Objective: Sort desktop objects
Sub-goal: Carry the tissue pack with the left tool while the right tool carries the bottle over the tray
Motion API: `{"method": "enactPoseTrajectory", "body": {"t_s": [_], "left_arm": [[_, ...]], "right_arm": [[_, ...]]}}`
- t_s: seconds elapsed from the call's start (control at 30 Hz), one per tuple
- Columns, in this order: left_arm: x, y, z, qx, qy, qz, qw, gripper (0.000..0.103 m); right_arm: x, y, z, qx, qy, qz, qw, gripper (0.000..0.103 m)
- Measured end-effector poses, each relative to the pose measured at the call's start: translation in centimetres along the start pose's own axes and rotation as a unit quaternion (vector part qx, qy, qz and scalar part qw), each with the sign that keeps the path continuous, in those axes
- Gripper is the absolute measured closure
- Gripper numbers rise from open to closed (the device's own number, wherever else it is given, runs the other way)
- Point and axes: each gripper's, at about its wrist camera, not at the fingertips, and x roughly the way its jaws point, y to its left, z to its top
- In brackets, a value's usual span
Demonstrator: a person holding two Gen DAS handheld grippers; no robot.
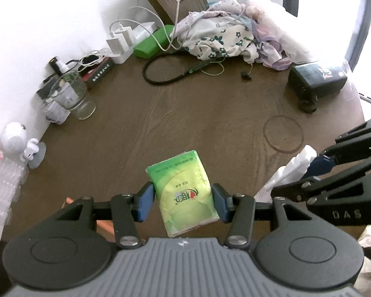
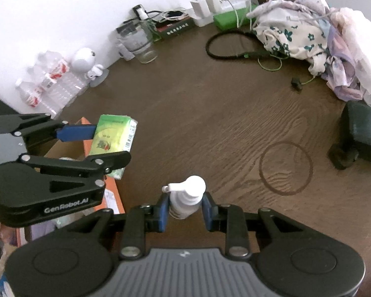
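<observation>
1. Your left gripper is clamped on the green tissue pack; both blue pads press its two long sides. The pack sits tilted and off the table.
2. Your right gripper is clamped on the white pump bottle by the body under the pump head. The bottle stands upright between the fingers, nozzle pointing to the gripper's left.
3. The orange box lies below and behind the left gripper, at the table's near edge. It reads as the likely drop spot, but its inside is mostly hidden, so I cannot tell what it holds.
4. If the box is the target, keep the tissue pack squeezed lightly; it is soft and can slip out at the tilted end.
5. Keep the two grippers apart. The right one's fingers sit just to the right of the left one, so crossing paths risks a knock.
6. Carry the bottle upright and low; the grip sits under a top-heavy pump head that could swing.
7. Stay away from the glass jar and the cables ahead of both tools.
</observation>
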Motion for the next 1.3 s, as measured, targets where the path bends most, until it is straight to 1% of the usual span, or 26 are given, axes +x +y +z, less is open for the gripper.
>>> {"method": "enactPoseTrajectory", "body": {"t_s": [0.23, 0.43, 0.63, 0.77, 0.97, 1.07, 1.1, 1.3], "left_arm": [[-3.8, -1.4, -2.0, -0.039, -0.017, 0.014, 0.999, 0.051], [-7.2, -2.3, -3.7, -0.076, -0.036, 0.027, 0.9961, 0.051], [-10.3, -3.0, -6.5, -0.13, -0.049, 0.038, 0.9895, 0.051], [-12.3, -3.5, -8.3, -0.162, -0.058, 0.05, 0.9838, 0.051], [-15.6, -4.4, -11.7, -0.225, -0.075, 0.07, 0.969, 0.051], [-17.0, -4.8, -13.8, -0.262, -0.077, 0.08, 0.9586, 0.051], [-17.4, -4.9, -14.5, -0.275, -0.078, 0.084, 0.9545, 0.051], [-19.8, -5.0, -19.2, -0.361, -0.073, 0.119, 0.922, 0.051]], "right_arm": [[-2.4, -0.2, -1.2, -0.046, 0.003, 0.014, 0.999, 0.076], [-4.9, 0.6, -2.0, -0.098, 0.001, 0.031, 0.995, 0.076], [-6.8, 1.6, -2.5, -0.136, 0.009, 0.058, 0.989, 0.076], [-8.1, 2.5, -2.9, -0.153, 0.03, 0.087, 0.984, 0.076], [-9.7, 4.3, -3.5, -0.203, 0.034, 0.107, 0.973, 0.076], [-10.0, 5.0, -3.9, -0.219, 0.039, 0.115, 0.968, 0.076], [-10.0, 5.3, -4.1, -0.224, 0.042, 0.118, 0.966, 0.076], [-10.0, 6.7, -4.9, -0.248, 0.056, 0.137, 0.957, 0.076]]}}
